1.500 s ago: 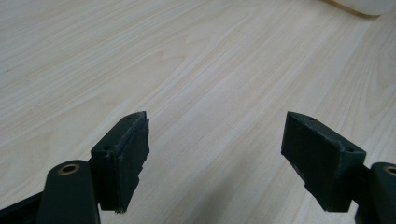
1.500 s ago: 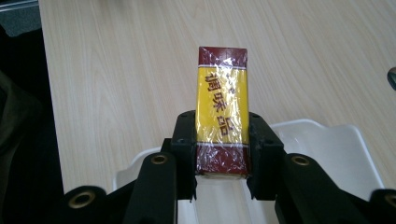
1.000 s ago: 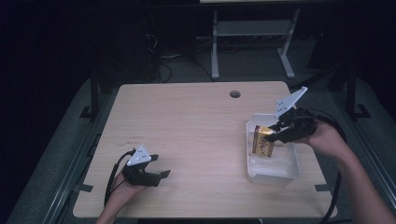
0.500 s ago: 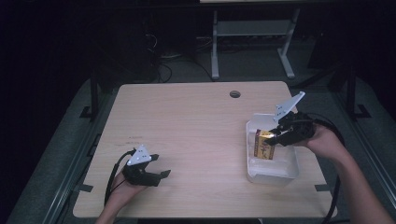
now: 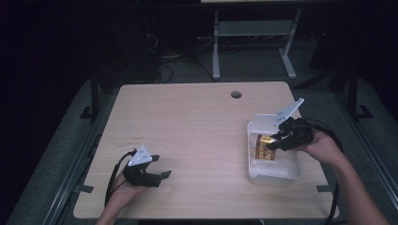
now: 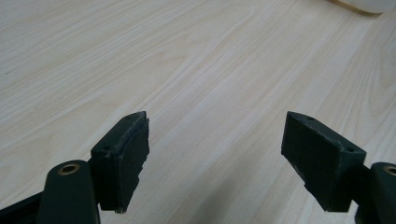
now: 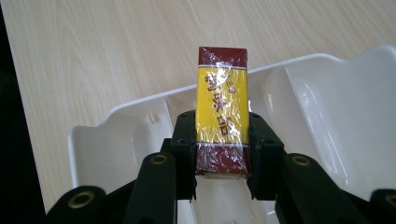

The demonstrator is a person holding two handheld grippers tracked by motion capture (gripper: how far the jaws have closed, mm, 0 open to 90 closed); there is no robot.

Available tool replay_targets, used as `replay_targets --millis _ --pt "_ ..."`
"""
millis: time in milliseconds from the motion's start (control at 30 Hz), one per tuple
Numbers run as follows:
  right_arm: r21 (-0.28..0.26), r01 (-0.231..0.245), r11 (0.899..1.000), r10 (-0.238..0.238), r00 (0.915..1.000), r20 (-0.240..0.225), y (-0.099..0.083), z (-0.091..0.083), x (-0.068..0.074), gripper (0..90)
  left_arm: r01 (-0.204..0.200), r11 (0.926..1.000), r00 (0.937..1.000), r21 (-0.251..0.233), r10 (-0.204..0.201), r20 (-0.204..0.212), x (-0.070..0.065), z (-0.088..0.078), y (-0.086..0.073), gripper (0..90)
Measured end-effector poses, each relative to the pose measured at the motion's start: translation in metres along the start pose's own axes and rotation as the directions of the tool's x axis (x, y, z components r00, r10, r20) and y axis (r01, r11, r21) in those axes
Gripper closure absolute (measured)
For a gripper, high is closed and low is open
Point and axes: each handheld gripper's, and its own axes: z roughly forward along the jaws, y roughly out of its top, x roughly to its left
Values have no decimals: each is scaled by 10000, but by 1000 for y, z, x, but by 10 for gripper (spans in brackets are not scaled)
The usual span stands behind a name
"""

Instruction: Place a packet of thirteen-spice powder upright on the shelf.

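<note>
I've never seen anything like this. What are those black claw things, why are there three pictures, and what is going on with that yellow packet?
There is no robot here: a person sits at a wooden table and holds a hand-worked gripper in each hand. The high view looks down from above. The other two pictures come from small cameras riding on each gripper, looking along its black fingers. The left gripper rests near the table's front edge, its fingers apart with nothing between them. The right gripper is shut on a yellow and dark red packet wrapped in clear film, holding it over a white plastic tray on the table's right side.
</note>
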Motion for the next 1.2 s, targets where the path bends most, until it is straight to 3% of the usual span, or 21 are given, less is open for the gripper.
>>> replay_targets --millis 800,1200 --pt "-72 -590 9982 591 9982 81 -22 3 -1 627 25 10000 10000 -8 -25 -2 0 0 1 230" --pt "642 -619 9960 606 9979 228 -26 13 -1 591 77 10000 10000 -3 -77 -21 2 -1 0 230"
